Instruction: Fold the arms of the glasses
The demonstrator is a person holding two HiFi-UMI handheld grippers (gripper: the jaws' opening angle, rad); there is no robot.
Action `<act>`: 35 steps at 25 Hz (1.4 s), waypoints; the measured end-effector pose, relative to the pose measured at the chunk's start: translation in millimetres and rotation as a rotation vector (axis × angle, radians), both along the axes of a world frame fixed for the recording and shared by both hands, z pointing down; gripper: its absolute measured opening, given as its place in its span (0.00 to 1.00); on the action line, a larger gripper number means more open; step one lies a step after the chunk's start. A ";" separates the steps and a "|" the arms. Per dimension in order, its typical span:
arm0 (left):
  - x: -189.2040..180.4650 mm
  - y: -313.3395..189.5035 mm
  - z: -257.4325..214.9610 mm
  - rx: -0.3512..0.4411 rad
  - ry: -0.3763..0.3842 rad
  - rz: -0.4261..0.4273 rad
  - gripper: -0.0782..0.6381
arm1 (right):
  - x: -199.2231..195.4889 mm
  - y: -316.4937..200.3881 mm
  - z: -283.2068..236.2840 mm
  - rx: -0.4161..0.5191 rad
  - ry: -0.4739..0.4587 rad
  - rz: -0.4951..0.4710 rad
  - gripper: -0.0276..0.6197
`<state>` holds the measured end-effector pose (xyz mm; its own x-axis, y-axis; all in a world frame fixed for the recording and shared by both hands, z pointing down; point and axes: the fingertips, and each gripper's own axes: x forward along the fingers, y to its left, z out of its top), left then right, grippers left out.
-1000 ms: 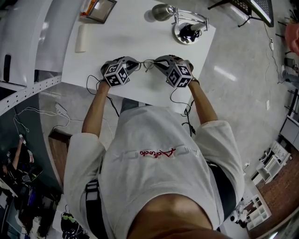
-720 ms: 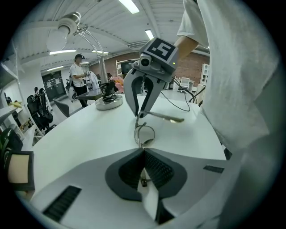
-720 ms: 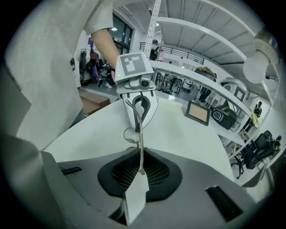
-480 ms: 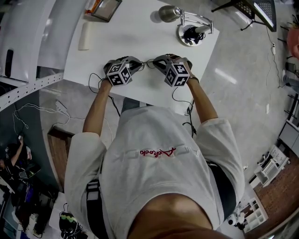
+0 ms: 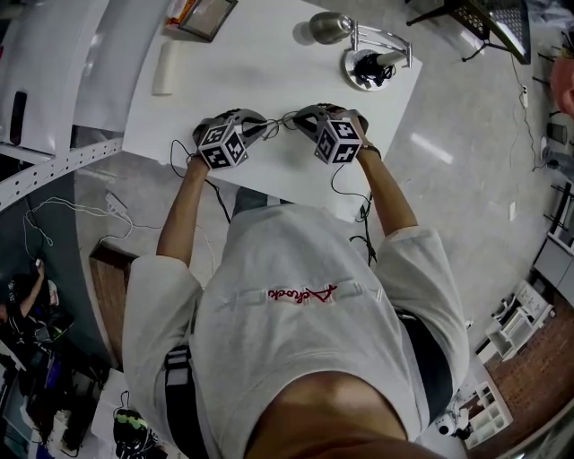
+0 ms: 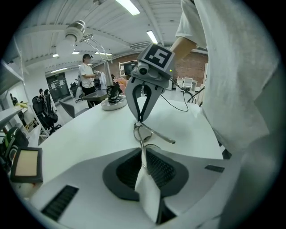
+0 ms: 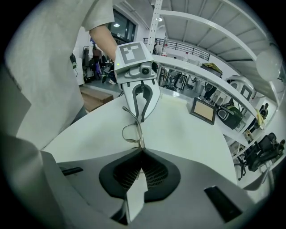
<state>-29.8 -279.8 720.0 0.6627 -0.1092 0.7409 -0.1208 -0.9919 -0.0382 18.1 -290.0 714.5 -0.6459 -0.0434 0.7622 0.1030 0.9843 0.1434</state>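
On white table point(image 5: 269, 76), glasses point(image 6: 156, 135), lamp point(image 5: 328, 27), pic frame point(image 5: 208, 16), grey floor point(image 5: 466, 134)

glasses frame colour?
Silvery-grey metal glasses; shows best in the left gripper view.

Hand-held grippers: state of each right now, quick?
Left hand-held gripper: shut on the glasses.
Right hand-held gripper: shut on the glasses, at their other end.
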 end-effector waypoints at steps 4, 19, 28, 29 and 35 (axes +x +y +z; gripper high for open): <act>-20.7 -4.0 -7.8 0.011 0.014 -0.076 0.19 | -3.6 -0.4 7.3 -0.020 0.009 -0.003 0.06; -44.2 0.3 -19.6 0.024 0.064 -0.209 0.19 | -20.1 2.0 26.1 -0.056 0.076 -0.043 0.06; -38.6 -3.2 -34.5 0.039 0.126 -0.260 0.18 | -16.0 -2.3 2.4 -0.030 -0.002 0.071 0.06; -36.7 -4.2 -37.9 0.048 0.130 -0.260 0.17 | -15.3 -3.3 -2.9 -0.023 -0.017 0.090 0.06; -22.2 -10.3 -61.1 0.090 0.189 -0.293 0.15 | -8.8 -12.1 -40.1 0.006 -0.171 0.266 0.06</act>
